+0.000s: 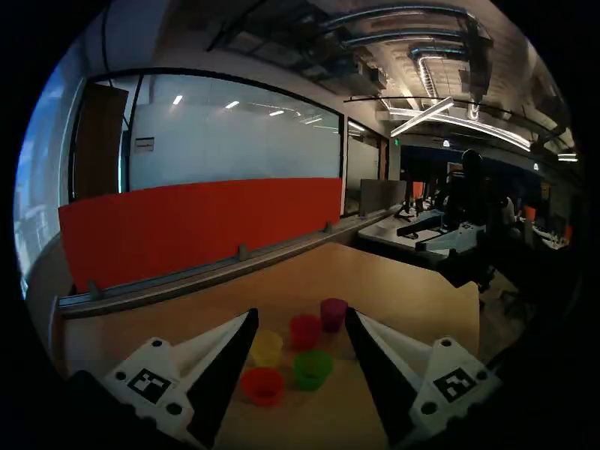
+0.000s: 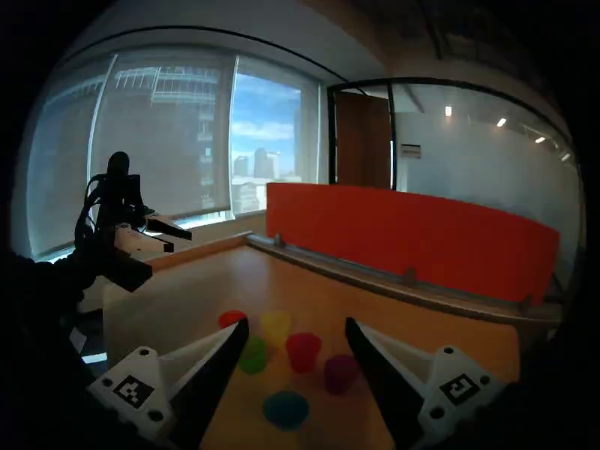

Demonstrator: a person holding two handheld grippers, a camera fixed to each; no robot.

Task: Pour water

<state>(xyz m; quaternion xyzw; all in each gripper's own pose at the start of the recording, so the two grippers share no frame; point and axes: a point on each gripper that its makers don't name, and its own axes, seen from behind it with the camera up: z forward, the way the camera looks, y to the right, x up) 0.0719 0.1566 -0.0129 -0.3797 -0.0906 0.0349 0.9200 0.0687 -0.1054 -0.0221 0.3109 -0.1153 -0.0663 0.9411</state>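
The left claw (image 1: 300, 313) is spread wide and holds nothing. The right claw (image 2: 296, 324) is equally open and empty. Both hang above the wooden surface (image 2: 195, 292), aimed at a cluster of small cups, probably so each can pick one: a pourer and a receiver. In the right gripper view, the red cup (image 2: 304, 351) sits mid-cluster, with the purple cup (image 2: 340, 373) just right of it, the green cup (image 2: 253, 354) left, the yellow cup (image 2: 275, 326) behind, the orange cup (image 2: 232, 318) farther left, and the blue cup (image 2: 286, 409) nearer. Whether any holds water is too dim to tell.
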